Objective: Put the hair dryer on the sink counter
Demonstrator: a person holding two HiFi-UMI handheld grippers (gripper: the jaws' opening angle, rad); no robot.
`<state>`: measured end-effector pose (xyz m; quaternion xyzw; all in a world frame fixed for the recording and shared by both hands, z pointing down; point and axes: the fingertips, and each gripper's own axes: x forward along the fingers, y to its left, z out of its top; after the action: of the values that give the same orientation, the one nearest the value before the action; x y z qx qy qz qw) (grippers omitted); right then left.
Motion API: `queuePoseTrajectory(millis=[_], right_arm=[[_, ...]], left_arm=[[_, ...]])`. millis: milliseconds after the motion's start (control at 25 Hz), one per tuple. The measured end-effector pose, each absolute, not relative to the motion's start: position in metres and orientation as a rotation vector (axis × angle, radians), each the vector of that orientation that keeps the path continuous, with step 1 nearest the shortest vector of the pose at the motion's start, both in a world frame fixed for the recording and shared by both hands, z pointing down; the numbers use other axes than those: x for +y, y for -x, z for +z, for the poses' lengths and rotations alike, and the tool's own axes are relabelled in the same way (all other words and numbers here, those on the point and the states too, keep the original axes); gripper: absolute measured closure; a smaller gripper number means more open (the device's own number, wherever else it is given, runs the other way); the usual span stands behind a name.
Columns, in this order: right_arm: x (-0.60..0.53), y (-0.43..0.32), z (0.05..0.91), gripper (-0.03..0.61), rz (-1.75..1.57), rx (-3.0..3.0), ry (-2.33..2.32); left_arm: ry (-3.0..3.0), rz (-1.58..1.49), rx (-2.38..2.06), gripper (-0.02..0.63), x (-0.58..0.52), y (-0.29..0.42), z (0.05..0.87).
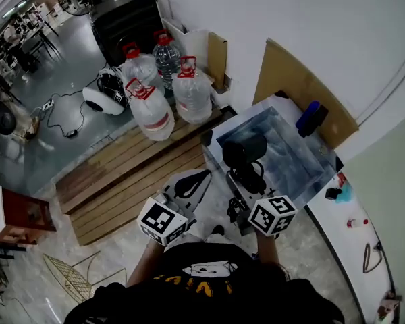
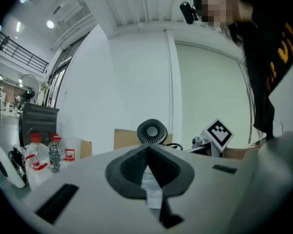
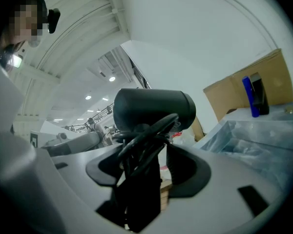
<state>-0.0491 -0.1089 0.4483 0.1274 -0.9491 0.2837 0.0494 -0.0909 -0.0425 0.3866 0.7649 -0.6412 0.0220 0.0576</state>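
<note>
Fingers of right gripper clamp the hair dryer, cord partly hiding its handle; left gripper fingers touch.

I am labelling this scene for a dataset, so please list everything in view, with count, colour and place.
hair dryer: one, black, cord wound round it, at the sink counter's near edge
sink counter: one, white with a blue-grey basin, by the wall
water jugs: four, clear with red caps, on the wooden platform
wooden platform: one, brown, left of the sink counter
cardboard sheets: two, brown, against the wall
bottle: one, blue, far corner of the counter
cabinet: one, black, behind the jugs
left gripper: one, grey, jaws together, empty
right gripper: one, grey, clamped on the hair dryer's handle
</note>
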Motion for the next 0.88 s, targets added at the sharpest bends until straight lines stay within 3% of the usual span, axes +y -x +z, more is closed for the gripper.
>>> queuePoseTrajectory(millis=[520,880], right_arm=[[-0.158,0.039,0.472,0.33,0.919,-2.825,-0.597],[-0.226,0.07,0.488,0.33,0.951,-2.744,-0.89]], left_arm=[[-2.426,0.088,-1.758,0.612,-0.111,0.096,0.4],[-2.61,0.116,-1.51,0.612,-0.194,0.139,0.411]])
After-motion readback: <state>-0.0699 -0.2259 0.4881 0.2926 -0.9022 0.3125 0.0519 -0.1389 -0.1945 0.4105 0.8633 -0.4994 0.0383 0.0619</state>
